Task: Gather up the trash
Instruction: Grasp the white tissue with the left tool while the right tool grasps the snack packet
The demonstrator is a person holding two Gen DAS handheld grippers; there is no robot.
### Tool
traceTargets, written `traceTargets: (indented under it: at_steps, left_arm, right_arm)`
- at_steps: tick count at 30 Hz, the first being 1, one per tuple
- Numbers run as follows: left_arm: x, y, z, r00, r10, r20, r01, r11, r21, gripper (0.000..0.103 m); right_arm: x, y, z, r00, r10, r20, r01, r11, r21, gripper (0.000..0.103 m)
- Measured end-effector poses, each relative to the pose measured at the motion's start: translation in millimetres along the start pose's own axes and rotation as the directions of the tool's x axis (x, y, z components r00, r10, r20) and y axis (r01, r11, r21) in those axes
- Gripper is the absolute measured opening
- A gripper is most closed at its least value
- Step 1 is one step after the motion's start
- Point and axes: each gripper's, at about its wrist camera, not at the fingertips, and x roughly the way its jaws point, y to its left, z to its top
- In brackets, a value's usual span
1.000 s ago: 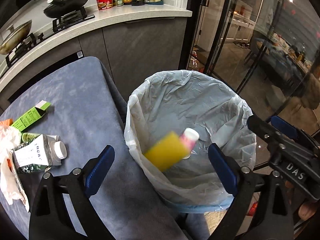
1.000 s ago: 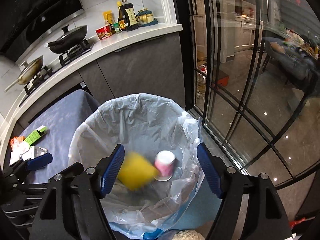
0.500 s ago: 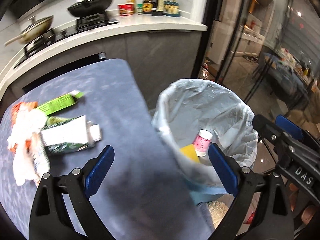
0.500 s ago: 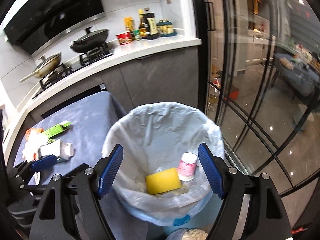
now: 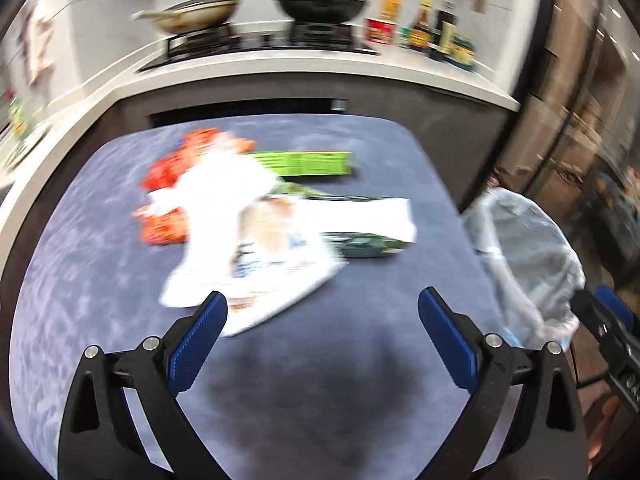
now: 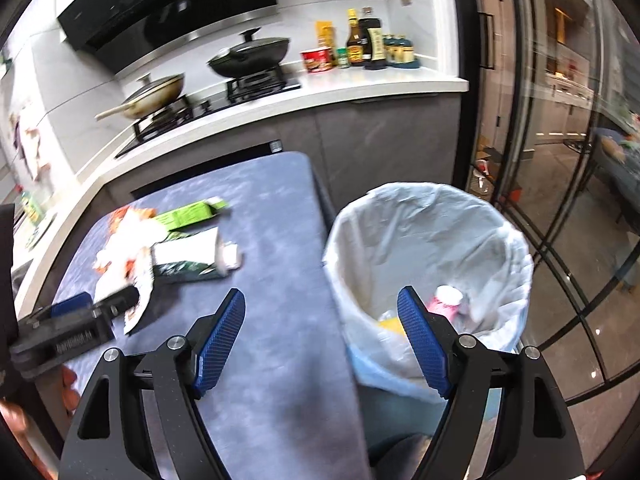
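Left claw (image 5: 322, 330): spread wide, empty; white wrapper (image 5: 256, 256) just ahead. Right claw (image 6: 320, 334): spread wide, empty; lined bin (image 6: 430, 240) ahead-right.

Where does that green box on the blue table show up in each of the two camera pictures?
Left wrist view: the green box lies upper middle, behind the white wrapper pile.
Right wrist view: green box sits left of centre, at the pile's far edge.
Shared landmark: the black lidded wok on the stove.
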Motion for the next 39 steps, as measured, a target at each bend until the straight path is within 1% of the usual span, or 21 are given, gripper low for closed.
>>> traceTargets:
  at_steps: [4, 6, 7, 13, 15, 17, 18, 20, 21, 23, 24, 26, 31, 34, 39]
  left_arm:
    - [5.8, 38.8, 0.2, 0.999, 0.032, -0.008, -0.033, 0.997, -0.072, 0.093]
    - [12.2, 54.5, 0.5, 0.999, 0.037, -0.018, -0.038, 0.994, -0.099, 0.093]
    - [15.5, 60.8, 0.5, 0.999, 0.028, -0.024, -0.031, 0.993, -0.112, 0.093]
    - [33.8, 78.9, 1.9, 0.999, 0.015, -0.034, -0.020, 0.991, -0.130, 0.092]
    - [37.9, 81.7, 3.9, 0.999, 0.017, -0.028, -0.021, 0.991, -0.129, 0.089]
    - [42.6, 82.3, 6.7, 0.999, 0.010, -0.031, -0.013, 0.993, -0.115, 0.078]
    - [45.2, 82.7, 7.4, 0.999, 0.011, -0.037, -0.015, 0.994, -0.111, 0.074]
    - [49.2, 84.2, 7.9, 0.999, -0.007, -0.046, 0.002, 0.994, -0.107, 0.056]
    - [50.2, 84.3, 8.1, 0.999, -0.014, -0.050, 0.009, 0.994, -0.105, 0.053]
    - [50.9, 85.8, 8.1, 0.998, -0.036, -0.055, 0.030, 0.994, -0.105, 0.030]
    - [50.3, 87.6, 7.7, 0.997, -0.047, -0.057, 0.040, 0.993, -0.109, 0.024]
    - [45.8, 92.6, 6.0, 0.996, -0.072, -0.054, 0.065, 0.990, -0.127, 0.009]
    - [19.9, 102.2, -2.5, 0.996, -0.086, -0.023, 0.082, 0.989, -0.119, 0.007]
    - [2.7, 109.0, -12.2, 0.997, -0.075, -0.018, 0.073, 0.992, -0.105, 0.007]
    - [-12.1, 123.5, -27.4, 0.998, -0.053, -0.030, 0.049, 0.992, -0.119, 0.007]
  right_arm:
    - [2.0, 20.7, -6.0, 1.000, 0.019, -0.022, -0.020, 0.999, -0.029, 0.075]
    - [3.1, 29.5, -8.9, 0.999, 0.029, -0.032, -0.030, 0.999, -0.037, 0.075]
    - [4.5, 35.4, -10.8, 0.999, 0.034, -0.039, -0.036, 0.998, -0.042, 0.075]
    - [12.1, 58.3, -19.7, 0.996, 0.051, -0.072, -0.056, 0.996, -0.070, 0.075]
    - [14.6, 64.3, -21.6, 0.995, 0.055, -0.081, -0.061, 0.995, -0.078, 0.075]
    - [18.2, 70.1, -22.5, 0.994, 0.057, -0.089, -0.065, 0.994, -0.087, 0.075]
    - [20.0, 72.9, -22.7, 0.994, 0.059, -0.094, -0.068, 0.994, -0.091, 0.075]
    - [22.7, 78.0, -23.3, 0.993, 0.063, -0.099, -0.073, 0.993, -0.098, 0.075]
    - [24.2, 80.6, -23.4, 0.993, 0.064, -0.101, -0.074, 0.992, -0.101, 0.075]
    - [27.8, 85.9, -23.4, 0.992, 0.070, -0.108, -0.082, 0.991, -0.107, 0.075]
    - [29.6, 88.2, -23.2, 0.991, 0.074, -0.111, -0.086, 0.990, -0.110, 0.075]
    - [32.6, 93.7, -23.6, 0.990, 0.085, -0.116, -0.099, 0.988, -0.119, 0.075]
    - [43.5, 113.1, -22.6, 0.983, 0.130, -0.130, -0.149, 0.978, -0.145, 0.075]
    - [52.4, 125.6, -21.9, 0.974, 0.171, -0.147, -0.192, 0.971, -0.145, 0.075]
    - [72.9, 145.0, -21.1, 0.956, 0.233, -0.177, -0.257, 0.958, -0.128, 0.074]
